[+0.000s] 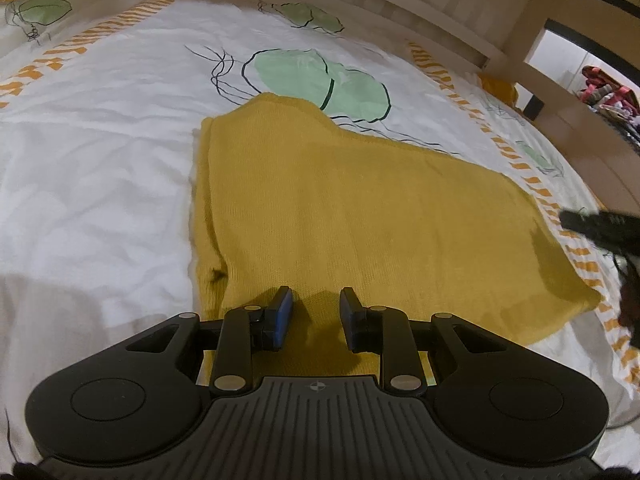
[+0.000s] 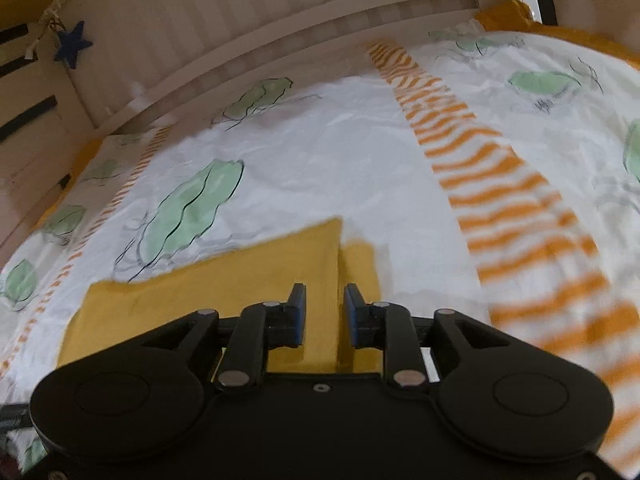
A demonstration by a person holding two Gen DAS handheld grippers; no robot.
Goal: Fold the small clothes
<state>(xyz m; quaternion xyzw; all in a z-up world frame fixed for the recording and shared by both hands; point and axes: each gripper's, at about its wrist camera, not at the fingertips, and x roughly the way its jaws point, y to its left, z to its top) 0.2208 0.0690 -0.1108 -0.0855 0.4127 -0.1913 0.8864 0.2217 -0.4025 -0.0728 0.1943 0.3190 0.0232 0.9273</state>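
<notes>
A yellow knitted cloth (image 1: 360, 208) lies flat on the white bedsheet (image 1: 100, 140) with green and orange print, its left edge folded over. The left gripper (image 1: 316, 312) hangs over the near edge of the cloth, jaws apart, holding nothing. The right gripper (image 2: 325, 312) stands over the cloth's right corner, jaws apart and empty.
</notes>
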